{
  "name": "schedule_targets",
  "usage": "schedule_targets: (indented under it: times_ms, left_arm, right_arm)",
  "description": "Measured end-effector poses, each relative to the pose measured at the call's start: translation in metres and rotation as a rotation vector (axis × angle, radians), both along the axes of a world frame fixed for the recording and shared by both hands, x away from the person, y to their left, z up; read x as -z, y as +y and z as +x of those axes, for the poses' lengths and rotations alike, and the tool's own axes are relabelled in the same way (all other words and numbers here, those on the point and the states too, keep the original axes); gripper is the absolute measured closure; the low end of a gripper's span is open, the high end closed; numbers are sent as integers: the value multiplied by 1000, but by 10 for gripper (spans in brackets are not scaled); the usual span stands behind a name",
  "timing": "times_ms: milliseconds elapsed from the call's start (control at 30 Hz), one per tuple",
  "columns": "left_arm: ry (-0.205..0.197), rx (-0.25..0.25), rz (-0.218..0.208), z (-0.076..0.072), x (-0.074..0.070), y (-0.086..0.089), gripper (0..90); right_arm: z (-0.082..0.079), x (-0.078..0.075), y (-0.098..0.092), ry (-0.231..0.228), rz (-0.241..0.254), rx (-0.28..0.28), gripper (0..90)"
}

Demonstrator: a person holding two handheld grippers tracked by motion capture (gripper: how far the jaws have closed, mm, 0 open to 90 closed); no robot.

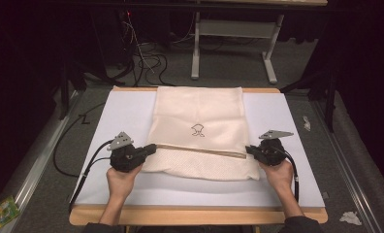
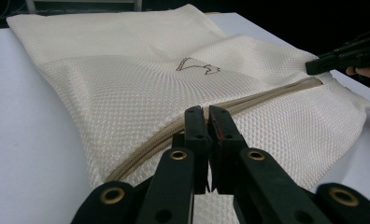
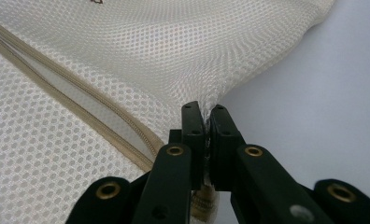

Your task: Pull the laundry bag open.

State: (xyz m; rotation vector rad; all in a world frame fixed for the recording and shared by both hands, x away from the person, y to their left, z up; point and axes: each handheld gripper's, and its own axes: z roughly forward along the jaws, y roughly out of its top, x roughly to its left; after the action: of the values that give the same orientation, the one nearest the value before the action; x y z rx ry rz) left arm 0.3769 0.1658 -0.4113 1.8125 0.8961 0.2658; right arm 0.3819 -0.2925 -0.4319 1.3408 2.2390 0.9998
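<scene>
A cream mesh bag (image 1: 200, 114) lies flat on the white board, with a small dark logo (image 1: 198, 129) at its middle. A tan zipper (image 1: 200, 150) runs across its near part. My left gripper (image 1: 153, 147) is at the zipper's left end. In the left gripper view its jaws are shut at the zipper (image 2: 276, 93), gripper point (image 2: 206, 114). My right gripper (image 1: 248, 149) is at the bag's right edge by the zipper's other end. It is shut (image 3: 204, 112) on a pinch of mesh (image 3: 150, 46) beside the zipper (image 3: 80, 112). The bag's cloth is lifted slightly between the two grips.
The white board (image 1: 122, 111) covers a wooden table (image 1: 195, 216). Behind stand a white table frame (image 1: 196, 48) and loose cables (image 1: 146, 58) on the grey floor. Crumpled paper (image 1: 350, 217) lies at the lower right and a colourful packet (image 1: 1, 212) at the lower left.
</scene>
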Motion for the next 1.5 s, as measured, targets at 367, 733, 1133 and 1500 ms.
schedule_targets:
  times_ms: [367,733,1133,1500]
  left_arm:
    - [4,3,-3,0,0,0,874]
    - [-5,-24,-5,-1,-2,10,873]
    - [-4,-43,-10,-2,-4,21,874]
    - [0,-60,-6,-2,-1,28,873]
  right_arm:
    - [-1,-1,0,-2,0,-2,879]
    - [-1,-3,-4,-2,-3,7,879]
    - [-2,-7,-7,-13,0,17,879]
    - [-2,-6,-9,-11,1,25,879]
